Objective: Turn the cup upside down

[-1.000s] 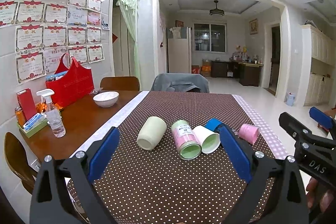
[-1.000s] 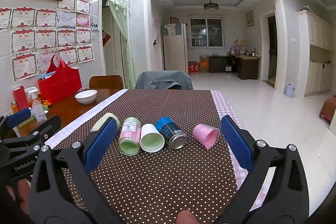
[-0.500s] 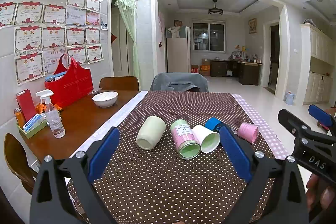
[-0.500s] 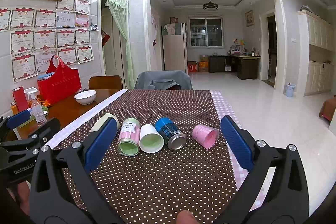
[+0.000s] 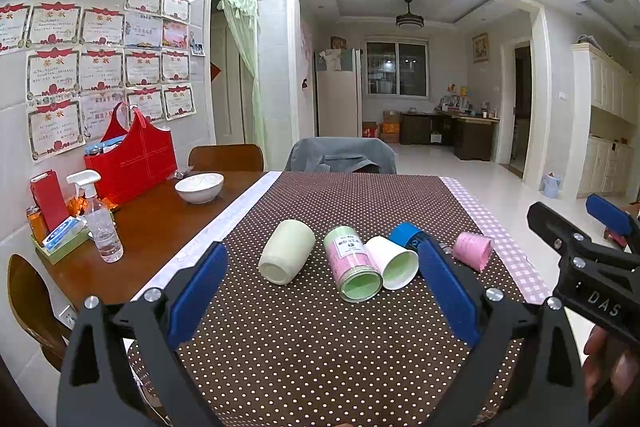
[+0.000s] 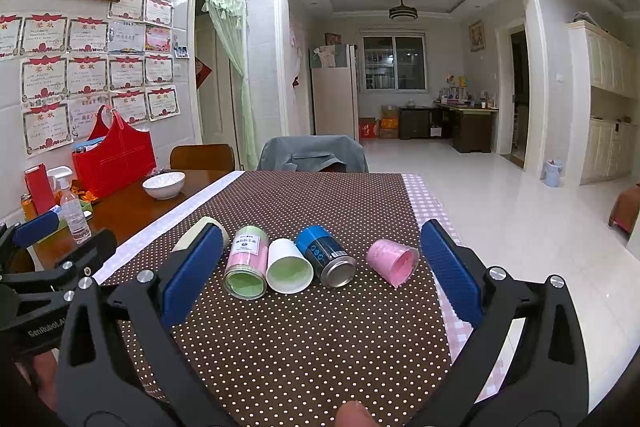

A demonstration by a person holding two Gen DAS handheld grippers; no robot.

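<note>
Five containers lie on their sides ahead of both grippers: cream cup (image 5: 286, 257), pink tin (image 5: 352, 269), white cup (image 6: 289, 266), blue can (image 6: 326, 256), pink cup (image 6: 392, 262). Left gripper (image 5: 324, 293) and right gripper (image 6: 320, 275) hover spread wide, holding nothing.

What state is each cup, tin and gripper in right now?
Cream cup: on its side, mouth toward the camera.
Pink tin: on its side.
White cup: on its side, touching the pink tin.
Blue tin: on its side.
Pink cup: on its side, apart.
Left gripper: open, empty.
Right gripper: open, empty.
</note>
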